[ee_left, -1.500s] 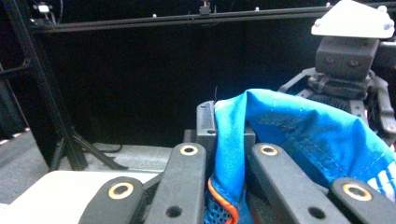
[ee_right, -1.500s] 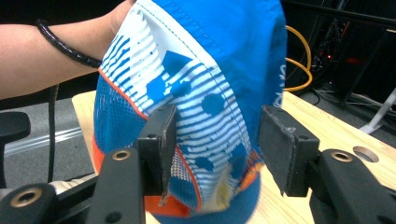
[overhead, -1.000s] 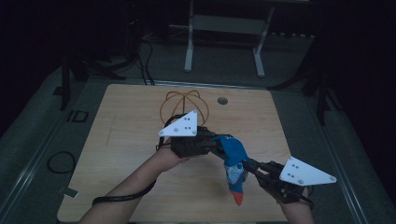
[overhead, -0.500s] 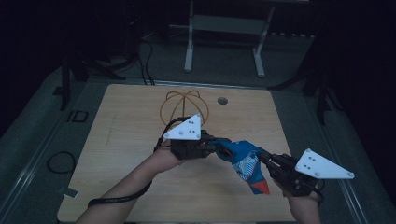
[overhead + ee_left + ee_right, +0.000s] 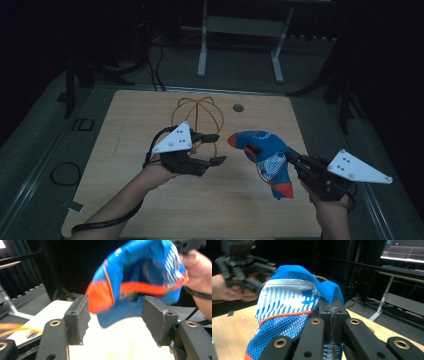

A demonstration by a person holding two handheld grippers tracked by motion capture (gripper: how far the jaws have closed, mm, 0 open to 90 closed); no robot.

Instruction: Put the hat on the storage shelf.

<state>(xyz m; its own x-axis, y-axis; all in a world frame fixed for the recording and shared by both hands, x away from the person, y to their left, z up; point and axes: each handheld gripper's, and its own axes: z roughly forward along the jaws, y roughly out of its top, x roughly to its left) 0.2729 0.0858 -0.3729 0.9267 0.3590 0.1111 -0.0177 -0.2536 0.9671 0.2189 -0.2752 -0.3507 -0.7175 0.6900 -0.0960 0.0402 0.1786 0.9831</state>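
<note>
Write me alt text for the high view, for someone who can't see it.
A person's right gripper is shut on a blue, white and orange cap held above a wooden table. The left gripper, jaws apart, sits beside the cap without touching it, in front of a gold wire frame.

In the left gripper view, the blue, orange and white mesh cap [image 5: 140, 282] is motion-blurred, its lettering unreadable and its crown cut off at twelve o'clock. In the right gripper view, the closed right gripper [image 5: 332, 315] hides the fabric edge pinched between its black jaws. In the high view, the cap hides part of the thin yellow wire frame [image 5: 197, 117] toward three o'clock.
</note>
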